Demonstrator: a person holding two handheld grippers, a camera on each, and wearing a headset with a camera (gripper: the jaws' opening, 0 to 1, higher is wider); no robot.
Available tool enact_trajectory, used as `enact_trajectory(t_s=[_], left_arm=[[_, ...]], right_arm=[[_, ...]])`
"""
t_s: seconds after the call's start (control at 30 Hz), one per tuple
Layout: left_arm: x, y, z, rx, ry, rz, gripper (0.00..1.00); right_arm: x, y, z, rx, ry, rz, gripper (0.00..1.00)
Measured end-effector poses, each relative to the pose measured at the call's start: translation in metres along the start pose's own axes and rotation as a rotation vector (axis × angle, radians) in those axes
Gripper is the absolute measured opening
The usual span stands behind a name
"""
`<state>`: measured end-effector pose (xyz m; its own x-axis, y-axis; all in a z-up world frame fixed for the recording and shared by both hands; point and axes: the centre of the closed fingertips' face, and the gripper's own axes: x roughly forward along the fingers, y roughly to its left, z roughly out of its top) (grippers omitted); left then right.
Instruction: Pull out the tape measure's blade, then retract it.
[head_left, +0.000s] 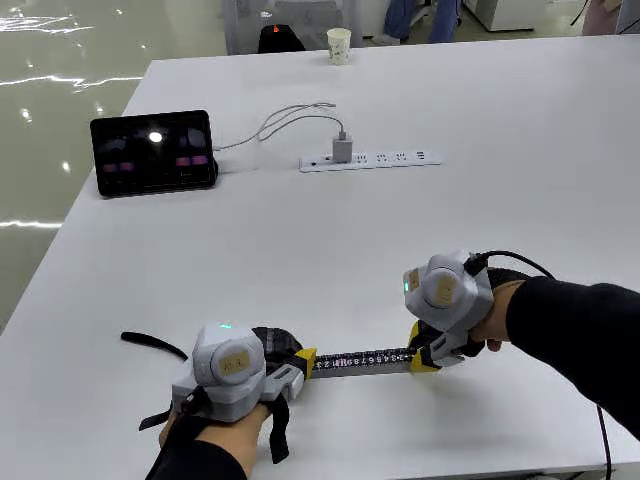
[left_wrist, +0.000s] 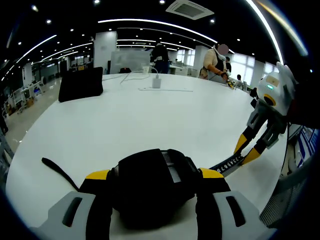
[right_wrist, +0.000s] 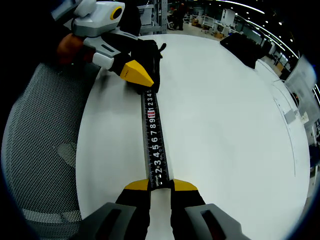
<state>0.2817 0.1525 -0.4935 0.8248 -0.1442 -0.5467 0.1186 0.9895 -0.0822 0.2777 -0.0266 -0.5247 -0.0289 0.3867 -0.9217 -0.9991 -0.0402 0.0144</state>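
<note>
Head view: the white table carries everything, and the work lies along its near edge.
Tablet: far left, propped up, well apart from the work.
Power strip: mid-table, with a charger plugged in.
Left gripper: near left, jaws clamped on the tape measure case, one on either side.
Right gripper: near right, jaws pinched together on the blade's free end.
Tape measure case: black, resting on the table, mouth facing right. Its wrist strap trails off to the left.
Blade: drawn partway out, straight, printed face up. Its long axis runs left to right, from the case to the right gripper.
Coming move: likely along that same line, with the right gripper going right to extend the blade or left toward the case to retract it. The left gripper anchors the case.
</note>
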Motion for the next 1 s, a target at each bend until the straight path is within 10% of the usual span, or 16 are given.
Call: enact_trajectory(t_s=[1.0], left_arm=[[0.0006, -0.0019, -0.0005, 0.001, 0.0, -0.002, 0.63]], right_arm=[[0.0037, 0.0001, 0.0076, -0.005, -0.002, 0.003, 0.11]])
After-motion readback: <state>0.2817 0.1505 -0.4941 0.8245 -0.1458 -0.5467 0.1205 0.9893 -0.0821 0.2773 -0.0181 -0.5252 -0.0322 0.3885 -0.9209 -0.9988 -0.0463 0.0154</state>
